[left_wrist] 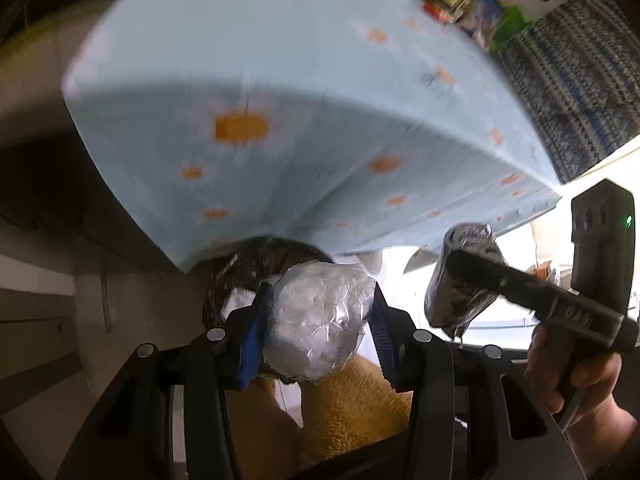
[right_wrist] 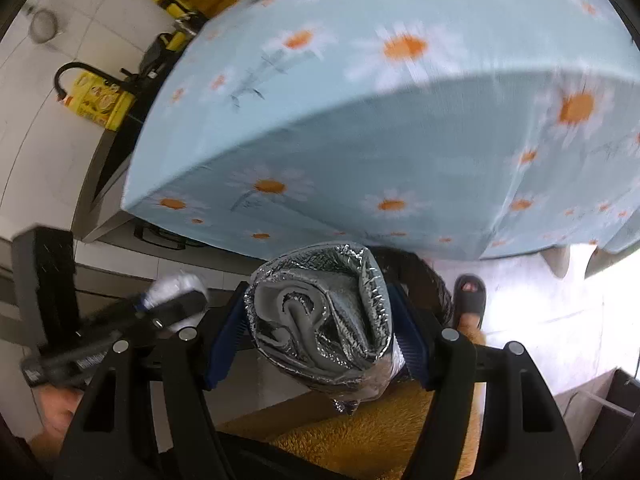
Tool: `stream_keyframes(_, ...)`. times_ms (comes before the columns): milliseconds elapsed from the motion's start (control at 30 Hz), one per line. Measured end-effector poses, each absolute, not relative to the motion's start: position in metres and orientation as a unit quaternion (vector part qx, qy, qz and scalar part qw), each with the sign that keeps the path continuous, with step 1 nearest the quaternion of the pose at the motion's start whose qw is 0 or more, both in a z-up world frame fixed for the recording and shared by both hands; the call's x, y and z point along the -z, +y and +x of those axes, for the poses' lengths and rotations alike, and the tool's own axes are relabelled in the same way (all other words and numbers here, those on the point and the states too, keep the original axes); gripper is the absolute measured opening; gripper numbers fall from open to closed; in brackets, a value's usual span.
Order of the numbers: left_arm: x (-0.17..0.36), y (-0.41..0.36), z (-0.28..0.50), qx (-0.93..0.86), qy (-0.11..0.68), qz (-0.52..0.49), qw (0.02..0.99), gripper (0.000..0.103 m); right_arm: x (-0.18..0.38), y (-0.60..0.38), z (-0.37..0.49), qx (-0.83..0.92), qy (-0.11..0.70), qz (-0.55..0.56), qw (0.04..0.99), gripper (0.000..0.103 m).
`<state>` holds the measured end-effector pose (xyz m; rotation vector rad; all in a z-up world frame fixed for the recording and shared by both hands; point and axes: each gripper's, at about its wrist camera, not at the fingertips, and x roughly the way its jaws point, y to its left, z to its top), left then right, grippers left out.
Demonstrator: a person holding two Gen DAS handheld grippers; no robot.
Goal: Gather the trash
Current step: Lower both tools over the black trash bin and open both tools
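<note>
Below a daisy-print tablecloth (left_wrist: 248, 80), the left gripper (left_wrist: 320, 312) clamps a clear plastic wad (left_wrist: 316, 316); the right gripper (right_wrist: 320, 328) clamps a rolled foil wrapper (right_wrist: 320, 312).

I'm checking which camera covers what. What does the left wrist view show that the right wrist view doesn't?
Only the left wrist view: the patterned blue rug and the dark bin rim under the table edge. Only the right wrist view: a sandalled foot and a yellow box. Both: the daisy tablecloth, the left gripper clamping a clear plastic wad, and the right gripper clamping a crumpled foil wrapper.
</note>
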<state>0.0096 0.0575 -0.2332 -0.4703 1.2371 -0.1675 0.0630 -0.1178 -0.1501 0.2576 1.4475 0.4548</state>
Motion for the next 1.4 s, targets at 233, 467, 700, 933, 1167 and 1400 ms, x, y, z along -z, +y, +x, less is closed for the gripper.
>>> stream_keyframes(233, 0.286, 0.055, 0.008, 0.08, 0.609, -0.214, 0.76, 0.045, 0.2, -0.123, 0.064, -0.171, 0.694, 0.149, 0.683, 0.068)
stream_keyframes(467, 0.321, 0.052, 0.005, 0.083, 0.64, -0.212, 0.734, 0.047, 0.235, -0.126, 0.058, -0.135, 0.723, 0.162, 0.658, 0.068)
stream_keyframes(700, 0.332, 0.041, 0.003, 0.095, 0.653, -0.201, 0.724, 0.052, 0.235, -0.126, 0.059, -0.123, 0.719, 0.17, 0.663, 0.071)
stream_keyframes(933, 0.331, 0.048, 0.0, 0.06, 0.658, -0.195, 0.725, 0.079, 0.232, -0.129, 0.061, -0.122, 0.719, 0.18, 0.66, 0.086)
stream_keyframes(1167, 0.321, 0.054, 0.0, 0.054, 0.651, -0.193, 0.732, 0.079, 0.218, -0.13, 0.061, -0.137, 0.711, 0.174, 0.668, 0.086)
stream_keyframes(1400, 0.286, 0.054, 0.003, 0.063, 0.625, -0.184, 0.756, 0.079, 0.165, -0.128, 0.056, -0.149, 0.66, 0.126, 0.725, 0.086)
